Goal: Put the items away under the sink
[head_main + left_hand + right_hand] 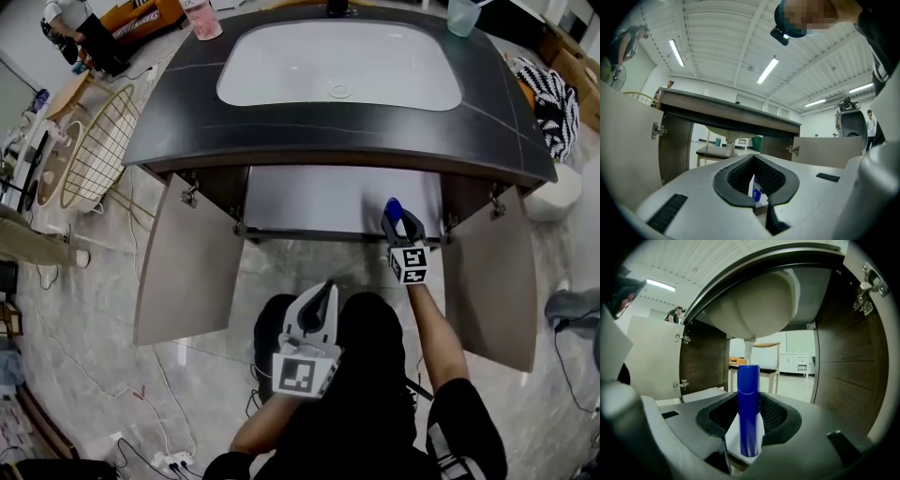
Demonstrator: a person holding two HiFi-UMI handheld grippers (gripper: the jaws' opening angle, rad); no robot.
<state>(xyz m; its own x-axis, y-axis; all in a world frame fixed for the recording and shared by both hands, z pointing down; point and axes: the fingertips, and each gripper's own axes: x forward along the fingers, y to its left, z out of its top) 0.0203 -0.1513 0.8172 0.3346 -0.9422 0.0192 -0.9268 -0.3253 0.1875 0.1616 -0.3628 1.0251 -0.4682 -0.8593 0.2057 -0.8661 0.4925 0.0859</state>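
My right gripper [401,225] is shut on a white bottle with a tall blue cap [393,208], held upright at the right side of the open cabinet [337,202] under the sink. In the right gripper view the blue-capped bottle [748,380] stands between the pads, below the white basin underside [750,301] and its drain pipe [748,350]. My left gripper [322,298] hangs lower, over the person's lap, its tips together. In the left gripper view a small white and blue thing [757,192] shows in the slit behind the tips; I cannot tell whether it is held.
Both cabinet doors stand open: the left door [183,262] and the right door [492,281]. A pink cup [202,19] and a pale green cup [461,14] sit on the dark counter [187,122]. A wire basket [94,150] leans at the left. Cables and a power strip [169,459] lie on the floor.
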